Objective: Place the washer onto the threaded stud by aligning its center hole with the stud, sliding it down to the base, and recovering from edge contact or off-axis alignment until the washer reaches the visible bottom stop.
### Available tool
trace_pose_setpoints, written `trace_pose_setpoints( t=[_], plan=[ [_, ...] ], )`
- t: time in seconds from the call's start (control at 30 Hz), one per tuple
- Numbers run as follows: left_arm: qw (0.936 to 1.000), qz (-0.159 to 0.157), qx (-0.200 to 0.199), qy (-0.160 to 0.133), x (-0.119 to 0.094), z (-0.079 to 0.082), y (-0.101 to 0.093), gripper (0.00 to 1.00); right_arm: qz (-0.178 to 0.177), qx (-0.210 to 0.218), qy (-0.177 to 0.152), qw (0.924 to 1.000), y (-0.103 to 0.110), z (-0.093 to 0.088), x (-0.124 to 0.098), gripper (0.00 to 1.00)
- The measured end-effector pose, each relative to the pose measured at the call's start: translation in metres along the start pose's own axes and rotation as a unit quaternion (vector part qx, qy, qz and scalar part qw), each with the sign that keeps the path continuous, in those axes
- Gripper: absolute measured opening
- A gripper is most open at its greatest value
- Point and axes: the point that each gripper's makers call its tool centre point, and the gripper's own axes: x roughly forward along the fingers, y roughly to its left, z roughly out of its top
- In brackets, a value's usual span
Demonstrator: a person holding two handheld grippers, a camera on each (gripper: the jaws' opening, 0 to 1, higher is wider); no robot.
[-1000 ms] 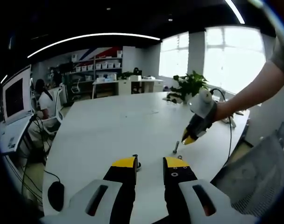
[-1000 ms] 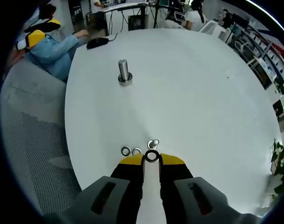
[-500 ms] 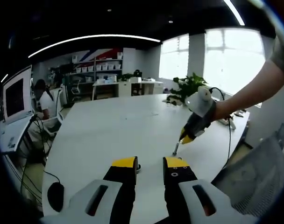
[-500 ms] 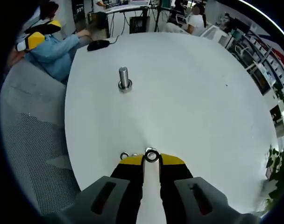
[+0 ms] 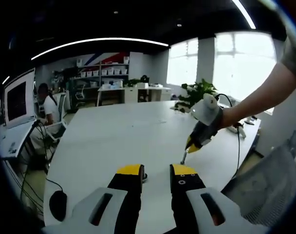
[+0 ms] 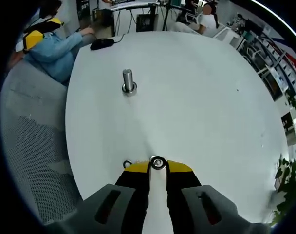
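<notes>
White laminate covers the broad round worktop (image 6: pixel 196 97), and a short upright threaded metal stud (image 6: pixel 128 81) stands on it with a ring-shaped collar at its base, well apart from the right gripper (image 6: pixel 157 166). In the right gripper view, that gripper's yellow-tipped jaws are closed together on a small silver steel washer (image 6: pixel 157 163), which sits pinched at the very tips with its centre hole showing. Just beside the left jaw tip, a second loose silver washer (image 6: pixel 127 164) lies flat on the worktop, partly hidden by the jaw. Beyond the stud, a black computer mouse (image 6: pixel 100 44) rests near the worktop's far edge, next to a light blue sleeve (image 6: pixel 60 51).

In the left gripper view, the left gripper (image 5: pixel 157 171) hovers low over the worktop (image 5: pixel 114 136) with its yellow-tipped jaws parted and nothing between them. The stud (image 5: pixel 143 173) peeks out beside its left jaw, mostly hidden. The right gripper (image 5: pixel 193 145), held by a bare arm (image 5: pixel 265 95), points down at the worktop near a small metal piece (image 5: pixel 183 157) that is too small to identify. A potted green plant (image 5: pixel 196 92) stands at the far edge.
</notes>
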Motion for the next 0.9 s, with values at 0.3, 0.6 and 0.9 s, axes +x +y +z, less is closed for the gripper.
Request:
trace_pose_setpoints(
  t=[0.3,0.6,0.9],
  plan=[
    [1.0000,-0.001,-0.004,-0.005,-0.0011,0.0017,0.0001,0.20,0.001,-0.002,0.012,0.9999,-0.0001,-0.0015,0.0051,0.14],
    [1.0000,-0.004,-0.004,-0.006,-0.0007,0.0020,-0.0012,0.20,0.003,-0.002,0.024,0.9997,0.0007,-0.0059,0.0084,0.14],
    [0.9999,-0.008,-0.006,-0.004,-0.0005,0.0015,-0.0030,0.20,0.004,0.003,0.027,0.9996,0.0000,-0.0068,0.0102,0.14]
  ],
)
